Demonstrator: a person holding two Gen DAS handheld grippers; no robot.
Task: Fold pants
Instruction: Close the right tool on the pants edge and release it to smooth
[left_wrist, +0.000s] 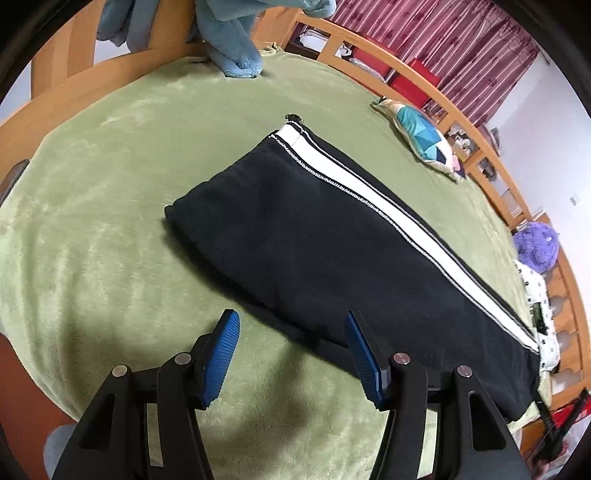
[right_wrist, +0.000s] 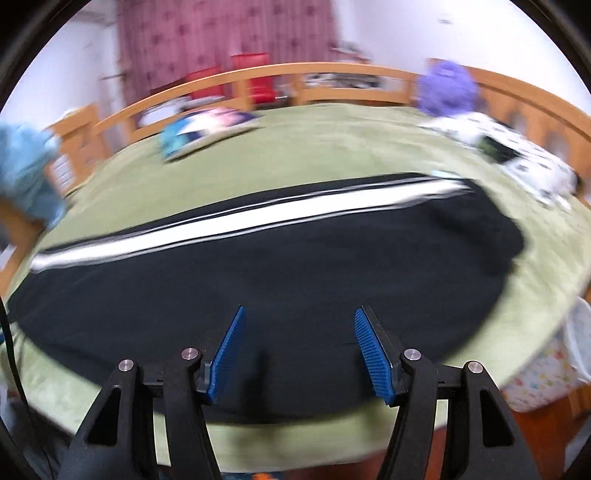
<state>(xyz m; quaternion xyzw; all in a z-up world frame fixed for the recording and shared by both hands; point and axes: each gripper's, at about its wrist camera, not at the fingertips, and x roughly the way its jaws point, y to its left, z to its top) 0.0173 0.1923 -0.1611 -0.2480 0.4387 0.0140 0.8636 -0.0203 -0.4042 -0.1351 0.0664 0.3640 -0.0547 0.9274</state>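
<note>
Black pants (left_wrist: 332, 251) with a white side stripe lie flat and long on the green blanket (left_wrist: 110, 221). One end is at the far left and the other runs off to the right. My left gripper (left_wrist: 291, 316) hovers open over the pants' near edge, its blue pads (left_wrist: 221, 354) apart and empty. The right wrist view is motion-blurred. There the pants (right_wrist: 295, 266) stretch across the bed, stripe on the far side. My right gripper (right_wrist: 299, 314) is open above the black cloth near its front edge, with nothing between its pads (right_wrist: 373, 350).
A wooden bed rail (left_wrist: 369, 40) runs round the far side. A blue garment (left_wrist: 232, 48) hangs over it. On the blanket lie a patterned pillow (left_wrist: 424, 136), a purple plush toy (left_wrist: 535, 247) and a white spotted cloth (left_wrist: 535, 291). A patterned white basket (right_wrist: 546, 373) stands beside the bed.
</note>
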